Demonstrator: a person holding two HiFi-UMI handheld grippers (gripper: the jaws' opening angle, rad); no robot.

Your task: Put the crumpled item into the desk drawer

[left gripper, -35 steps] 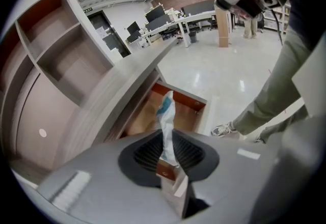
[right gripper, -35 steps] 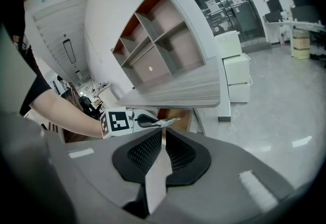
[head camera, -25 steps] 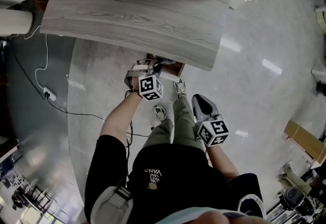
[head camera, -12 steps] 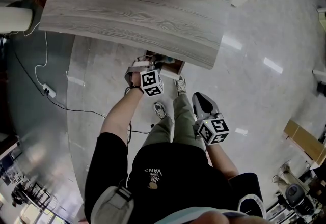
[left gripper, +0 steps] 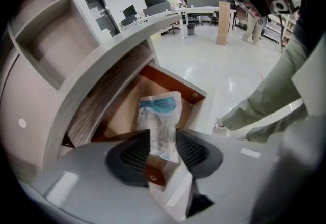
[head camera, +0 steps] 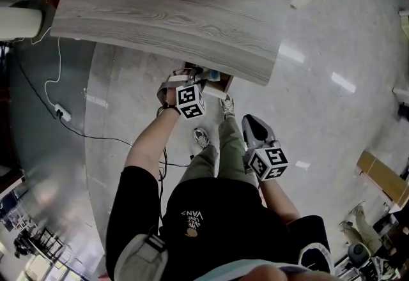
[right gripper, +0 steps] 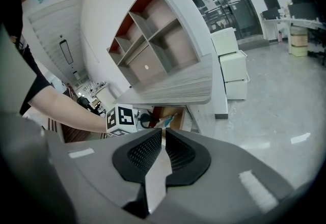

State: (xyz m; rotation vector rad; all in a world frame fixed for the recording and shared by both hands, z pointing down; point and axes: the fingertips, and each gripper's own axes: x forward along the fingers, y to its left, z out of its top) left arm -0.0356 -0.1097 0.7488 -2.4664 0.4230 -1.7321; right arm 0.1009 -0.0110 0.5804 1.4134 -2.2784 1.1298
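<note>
Jaws of the left gripper (left gripper: 162, 137) are standing apart, having just been opening, and a crumpled white and blue plastic packet (left gripper: 160, 116) is sitting between the ribbed pads (left gripper: 136, 151). Whether the pads are touching the packet's edges cannot be told. The packet's upper part is reaching into the open drawer (left gripper: 175, 76) at the centre of the left gripper view. The drawer is sticking out from under the grey wood-grain desk top (left gripper: 119, 47), which is running toward the upper right of that frame. A trouser leg (left gripper: 270, 95) is crossing the right side. In the head view the right gripper (head camera: 255, 131) is hanging right of centre, well apart from the drawer. Its jaws are resting almost together with nothing between them. Shiny grey floor (head camera: 319, 50) is spreading around the desk.
</note>
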